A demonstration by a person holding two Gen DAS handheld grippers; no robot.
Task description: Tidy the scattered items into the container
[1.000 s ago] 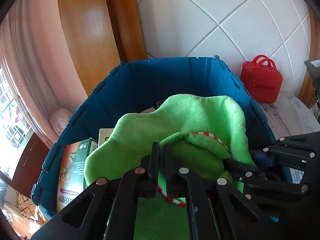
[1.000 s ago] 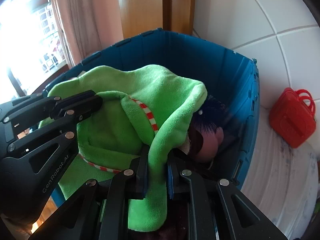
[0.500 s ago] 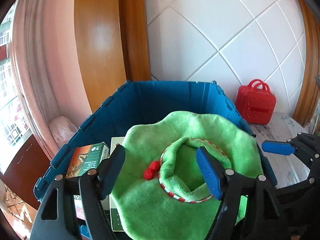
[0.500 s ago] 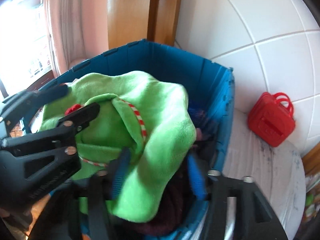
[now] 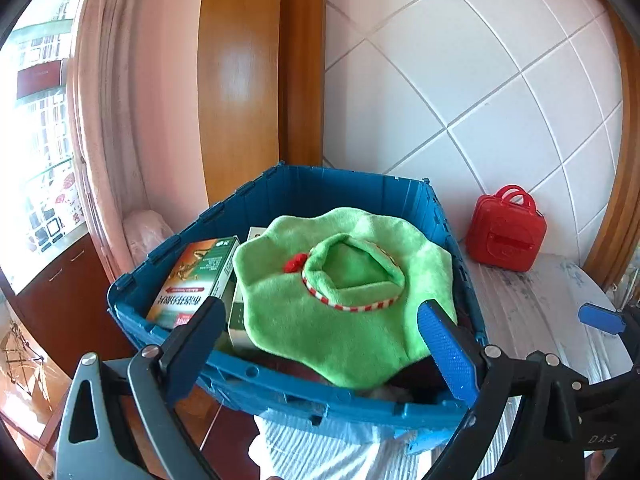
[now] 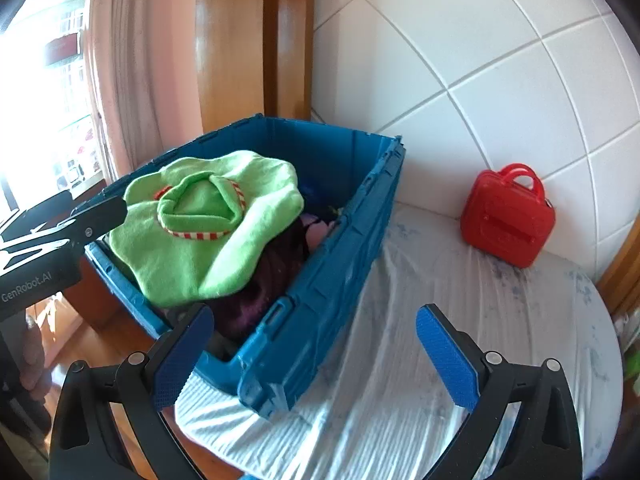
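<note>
Blue plastic crate [image 5: 280, 196] at frame centre on a white-covered table [image 6: 440, 320].
Green plush hat [image 5: 344, 304] lies on top inside; printed cardboard box [image 5: 192, 280] to its left; red plastic toy case [image 5: 505, 236] right, against the wall.

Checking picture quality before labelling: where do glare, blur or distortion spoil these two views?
Left wrist view: window at left blown out, wall tiles bowed by the fisheye, green plush hat sharp. Right wrist view: stronger window glare, blue plastic crate and hat slightly soft, red toy suitcase clear.

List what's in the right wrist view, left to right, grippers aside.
Pink curtain → green plush hat → blue crate → red toy suitcase.
</note>
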